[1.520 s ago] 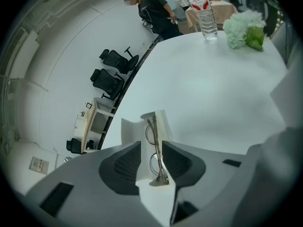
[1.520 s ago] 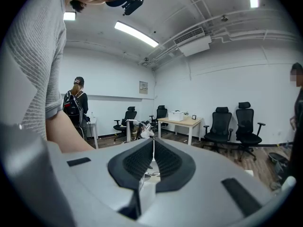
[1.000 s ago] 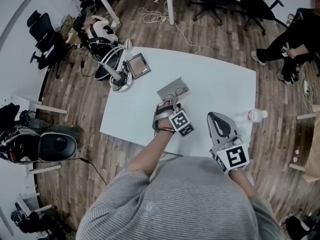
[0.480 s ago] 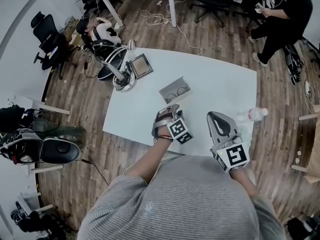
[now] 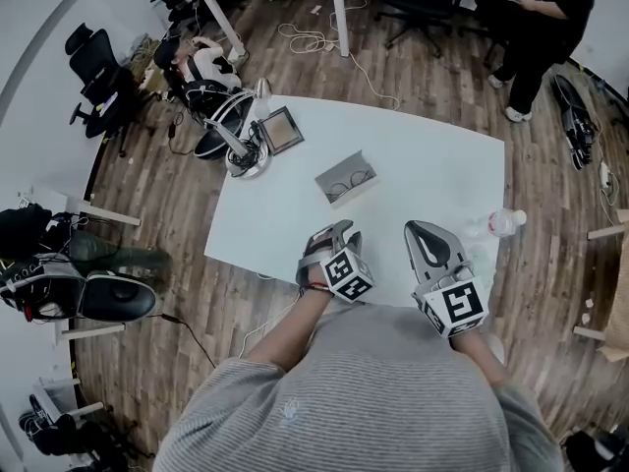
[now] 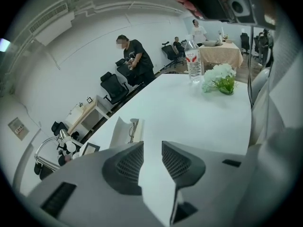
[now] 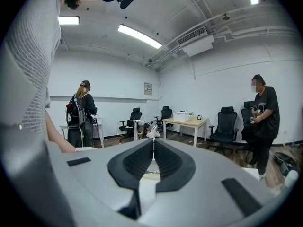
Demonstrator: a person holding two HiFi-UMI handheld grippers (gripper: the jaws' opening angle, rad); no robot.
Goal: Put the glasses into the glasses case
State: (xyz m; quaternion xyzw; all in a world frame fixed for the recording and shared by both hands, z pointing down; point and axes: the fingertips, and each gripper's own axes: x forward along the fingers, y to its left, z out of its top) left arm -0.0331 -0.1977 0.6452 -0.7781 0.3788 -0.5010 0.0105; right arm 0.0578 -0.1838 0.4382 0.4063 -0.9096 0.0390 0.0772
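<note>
A: Where are the tools?

B: Both sit over the near edge of the white table [image 5: 423, 160], close to the holder's body. Left gripper [image 5: 335, 232]: jaws apart by a modest gap, bare tabletop showing through, holding nothing. Right gripper [image 5: 426, 230]: jaws together, only a hairline slit between them, also holding nothing.

A: The glasses?

B: The glasses [image 5: 346, 179] lie inside the open glasses case [image 5: 334, 187]. The case is near the table's middle, beyond the left gripper and apart from it. In the left gripper view it sits just left of the jaw line.

A: Room to move?

B: Bare tabletop runs from the left gripper to the case. The far half and the right-centre of the table are open too. The right gripper points out level across the room, not down at the table.

A: What crowds the edges?

B: At the far left corner, a desk lamp [image 5: 248, 126] and a dark framed panel [image 5: 280, 129] stand side by side, left of the case and apart from it. At the right edge, a water bottle [image 5: 499, 225] stands upright beside a bunch of white flowers [image 6: 218, 77], near the right gripper.

A: Off the table?

B: Wooden floor [image 5: 197, 293] all round. Office chairs [image 5: 93, 62] to the far left. A person in black [image 5: 536, 23] stands past the far right corner, well apart from the table.
</note>
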